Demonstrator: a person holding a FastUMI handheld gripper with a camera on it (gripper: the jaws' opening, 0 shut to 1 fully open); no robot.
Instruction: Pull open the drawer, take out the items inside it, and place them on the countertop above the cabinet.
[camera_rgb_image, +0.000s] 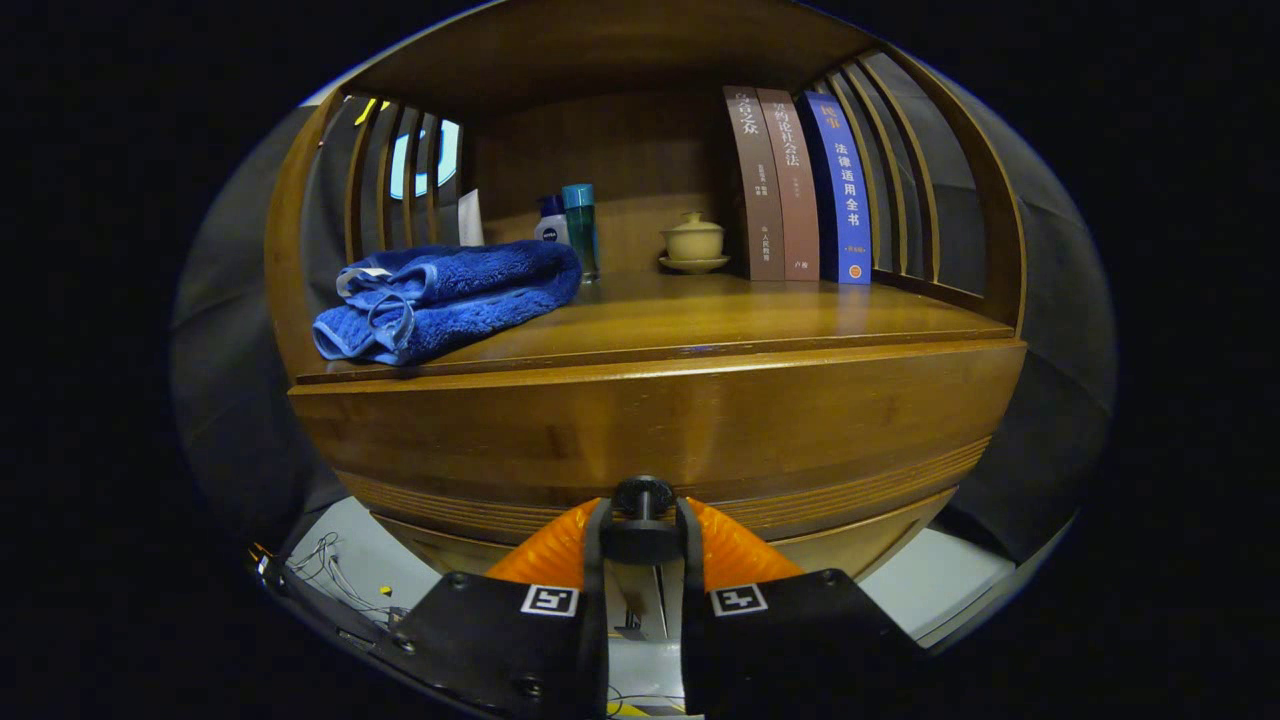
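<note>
Your gripper shows ribbed orange fingers, rubbery and matt, closed on the drawer's dark matt knob. Ahead of you, the drawer front and countertop are smooth varnished wood with a soft gloss. The blue towel is fluffy terry cloth.
</note>
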